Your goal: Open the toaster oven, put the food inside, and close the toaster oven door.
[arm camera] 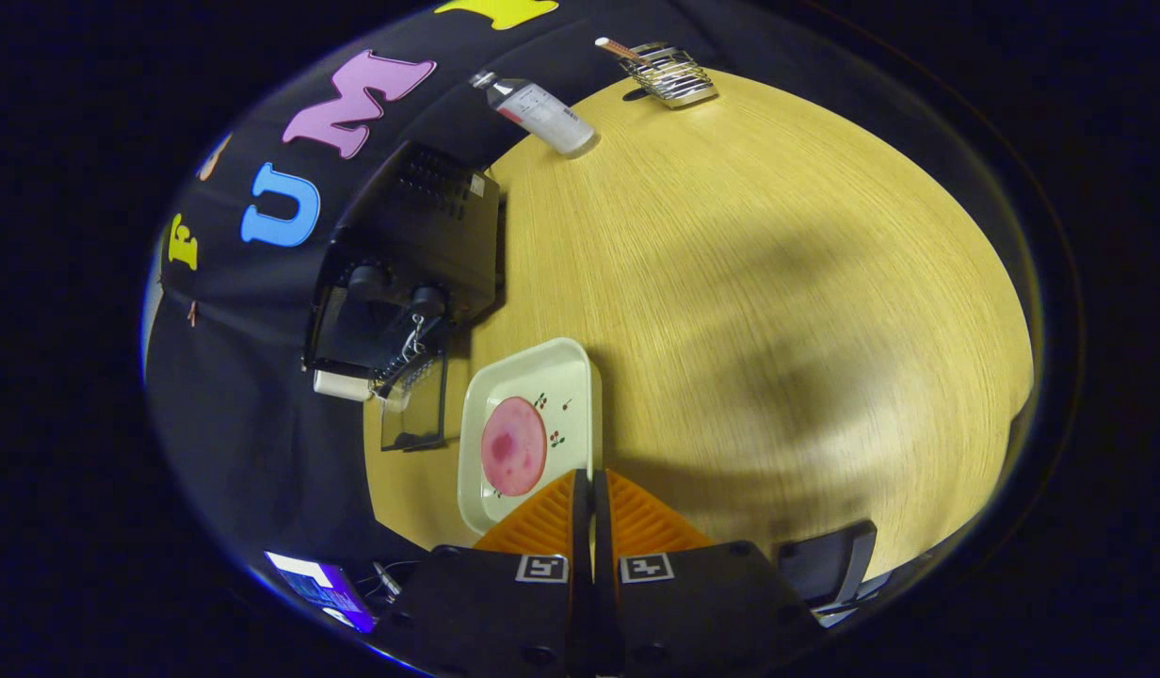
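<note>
We read this as early-to-mid task: the toaster oven (420, 273) door (412, 407) looks already swung down, a glass panel hanging off the oven's front with a pale handle (343, 384) beside it, so step one seems done, though the fisheye tilt makes the hinge angle hard to call. Food is not in yet. It sits on the tray (569, 363), which lies on the wooden table (778, 301) just beside the oven's open door, between the oven and our gripper (591, 490). The gripper's fingers are pressed together, tips touching, nothing between them; they hover over the tray's near corner, well short of the oven. The food (514, 445) is a flat round pink slice with a darker blotch near its middle, thin, likely floppy, lying on the tray half nearer us; small cherry prints sit on the tray just beyond it, towards the oven. The tray is pale, rectangular, rounded corners, raised rim. Left to do: spread the fingers, grab the slice or the tray rim, load it into the oven, close the door. Far past the oven on the table stand a bottle (540, 113) and a wire rack (672, 73), both irrelevant. Oven interior is too dark to tell rack position.
</note>
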A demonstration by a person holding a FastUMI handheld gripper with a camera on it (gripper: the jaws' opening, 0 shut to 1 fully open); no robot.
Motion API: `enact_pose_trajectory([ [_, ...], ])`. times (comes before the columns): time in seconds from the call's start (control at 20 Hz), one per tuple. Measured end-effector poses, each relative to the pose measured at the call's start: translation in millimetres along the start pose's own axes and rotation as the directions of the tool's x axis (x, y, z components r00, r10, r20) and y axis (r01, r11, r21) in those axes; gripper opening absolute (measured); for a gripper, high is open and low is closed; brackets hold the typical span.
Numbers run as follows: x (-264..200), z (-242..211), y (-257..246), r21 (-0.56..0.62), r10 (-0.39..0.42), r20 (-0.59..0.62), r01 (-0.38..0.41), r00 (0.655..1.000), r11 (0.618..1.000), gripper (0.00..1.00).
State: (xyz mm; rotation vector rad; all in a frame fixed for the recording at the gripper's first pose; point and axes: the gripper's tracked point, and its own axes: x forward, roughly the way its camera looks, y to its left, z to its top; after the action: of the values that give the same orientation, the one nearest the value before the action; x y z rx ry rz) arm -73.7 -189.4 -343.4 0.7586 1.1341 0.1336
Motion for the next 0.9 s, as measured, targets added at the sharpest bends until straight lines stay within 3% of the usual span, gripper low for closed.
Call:
enact_pose_trajectory([
  [0.25,-28,6,21,-0.005,0.025,0.044,-0.024,0.999,1.000,0.05],
  [0.5,-48,3,79,-0.011,0.067,0.098,-0.066,0.993,0.998,0.05],
  [0.9,-4,-27,180,-0.001,0.069,0.206,-0.070,0.976,0.998,0.06],
])
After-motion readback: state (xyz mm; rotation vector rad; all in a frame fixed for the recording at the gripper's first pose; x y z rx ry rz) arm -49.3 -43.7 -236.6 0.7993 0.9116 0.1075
